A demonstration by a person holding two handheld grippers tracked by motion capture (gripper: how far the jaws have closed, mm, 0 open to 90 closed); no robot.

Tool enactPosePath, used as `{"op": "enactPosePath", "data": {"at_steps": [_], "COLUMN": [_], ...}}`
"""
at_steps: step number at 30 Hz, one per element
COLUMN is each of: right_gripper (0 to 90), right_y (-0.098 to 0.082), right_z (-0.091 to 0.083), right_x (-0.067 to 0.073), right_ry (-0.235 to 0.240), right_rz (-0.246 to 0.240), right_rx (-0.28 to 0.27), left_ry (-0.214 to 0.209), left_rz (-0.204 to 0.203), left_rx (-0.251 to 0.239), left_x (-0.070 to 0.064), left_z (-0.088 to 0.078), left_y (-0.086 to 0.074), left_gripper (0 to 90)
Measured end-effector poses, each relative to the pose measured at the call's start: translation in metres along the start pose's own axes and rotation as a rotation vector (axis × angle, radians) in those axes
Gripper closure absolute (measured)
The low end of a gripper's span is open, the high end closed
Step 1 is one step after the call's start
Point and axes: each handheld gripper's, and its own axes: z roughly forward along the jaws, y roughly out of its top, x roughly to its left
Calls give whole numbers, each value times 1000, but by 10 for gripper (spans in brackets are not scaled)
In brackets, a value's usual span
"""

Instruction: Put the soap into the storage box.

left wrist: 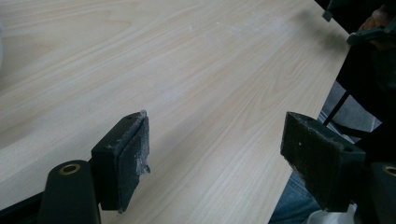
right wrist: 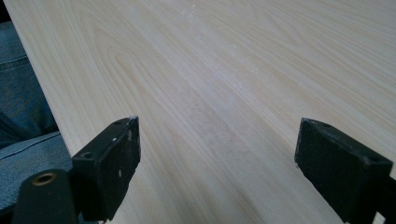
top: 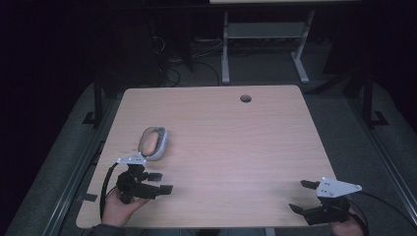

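Jaws stand wide on both our grippers, holding nothing: left gripper (top: 158, 183) at seven o'clock on the table (top: 231, 142), right gripper (top: 301, 195) at five o'clock. A grey oval dish (top: 154, 143) lies just beyond our left gripper.

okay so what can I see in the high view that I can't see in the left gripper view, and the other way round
High view: an oval grey-rimmed dish holding something tan sits on the table, just beyond the left gripper; there is a round hole near the table's far edge, and dark floor with desk legs behind. Left gripper view: a close look at its own worn black pads, spread wide, and blue denim below the table edge. Both: the light wooden table and the right gripper, open.
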Motion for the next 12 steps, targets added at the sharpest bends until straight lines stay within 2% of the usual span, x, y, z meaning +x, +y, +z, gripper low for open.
{"op": "enactPosePath", "data": {"at_steps": [6,10,12], "right_gripper": [138,138,138], "right_y": [0,-1,1], "right_z": [0,-1,-1], "right_x": [0,0,0], "right_ry": [5,8,14], "right_rz": [0,6,-6], "right_rx": [-3,-13,-17], "left_ry": [15,9,1], "left_rz": [-5,-5,-7], "left_rx": [-6,-4,-5], "left_x": [2,1,1], "left_z": [0,0,1], "left_y": [-11,-15,-16], "left_gripper": [230,230,230]}}
